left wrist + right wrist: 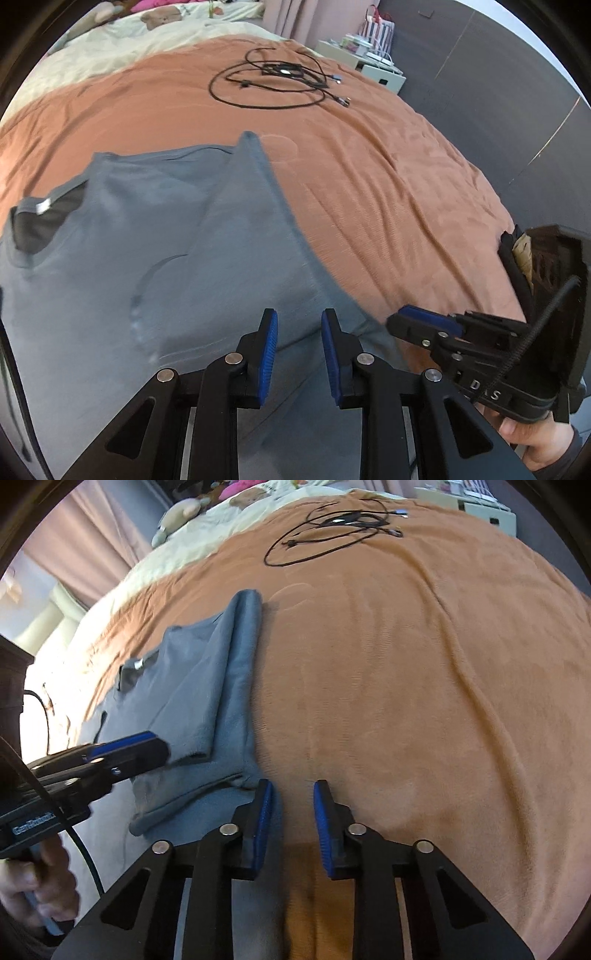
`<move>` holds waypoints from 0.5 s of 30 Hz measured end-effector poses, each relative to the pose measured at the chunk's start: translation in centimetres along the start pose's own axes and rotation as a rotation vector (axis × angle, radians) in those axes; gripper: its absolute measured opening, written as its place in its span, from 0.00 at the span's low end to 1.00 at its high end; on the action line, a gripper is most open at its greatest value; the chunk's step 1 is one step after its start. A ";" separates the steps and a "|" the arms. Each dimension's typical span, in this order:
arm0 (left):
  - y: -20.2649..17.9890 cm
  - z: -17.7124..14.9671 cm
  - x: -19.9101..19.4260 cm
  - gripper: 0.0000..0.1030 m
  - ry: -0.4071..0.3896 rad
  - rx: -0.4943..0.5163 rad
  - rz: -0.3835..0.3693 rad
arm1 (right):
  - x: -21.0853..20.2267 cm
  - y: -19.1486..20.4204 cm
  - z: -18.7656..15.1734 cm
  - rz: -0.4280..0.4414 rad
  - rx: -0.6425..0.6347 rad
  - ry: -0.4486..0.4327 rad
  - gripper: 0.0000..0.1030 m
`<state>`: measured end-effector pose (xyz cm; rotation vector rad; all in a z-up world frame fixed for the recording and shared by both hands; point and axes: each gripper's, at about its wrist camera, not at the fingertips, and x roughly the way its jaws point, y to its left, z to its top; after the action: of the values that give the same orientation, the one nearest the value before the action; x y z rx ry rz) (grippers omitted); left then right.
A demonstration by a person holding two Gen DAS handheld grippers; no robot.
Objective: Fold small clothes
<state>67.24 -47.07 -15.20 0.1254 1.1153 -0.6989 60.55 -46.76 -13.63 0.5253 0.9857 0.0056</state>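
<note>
Lying flat across the left half of both frames: grey T-shirt [155, 236], spread on orange blanket [388, 192]. Right side panel folded inward over the body, forming a straight edge running from upper centre to lower centre of the right wrist view [236, 686]. Sleeve doubled back on top of the fold. Dark inner neckline and small white label visible at left edge of the left wrist view.

Left gripper [299, 321]: bottom centre of its own view, blue pads parted by a moderate gap, nothing between them, poised above the shirt's lower portion. Seen also at lower left of the right wrist view [129, 751], tip next to the folded sleeve hem; contact cannot be confirmed.

Right gripper [293, 792]: bottom centre of its own view, pads likewise parted and empty, left pad over the folded shirt edge, right pad over bare blanket. Seen also at lower right of the left wrist view [413, 319], tip near the shirt's right edge.

Black cables [273, 83] coiled on the blanket, top centre, well apart from the shirt. White cabinet [369, 62] upper right, beyond the bed.
</note>
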 end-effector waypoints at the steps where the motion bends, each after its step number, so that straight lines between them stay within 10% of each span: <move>1: -0.2 0.2 0.4 0.26 0.004 0.000 -0.002 | -0.2 -0.6 0.0 0.013 0.014 -0.002 0.14; 8: -2.2 0.8 2.3 0.46 0.004 0.047 0.057 | -2.3 -2.8 -0.3 0.063 0.035 -0.020 0.14; 10: -2.3 0.7 2.7 0.36 0.010 0.053 0.078 | -2.5 -2.8 -0.1 0.070 0.038 -0.023 0.14; 12: -2.1 0.8 2.7 0.06 0.021 0.055 0.098 | -2.8 -2.6 0.0 0.075 0.032 -0.026 0.15; 15: -1.3 1.1 1.5 0.05 0.004 0.040 0.069 | -3.2 -1.8 -0.1 0.083 0.014 -0.032 0.15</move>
<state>67.74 -49.21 -15.65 0.1984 1.0962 -0.6601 58.26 -49.08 -11.92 0.5779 0.9325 0.0644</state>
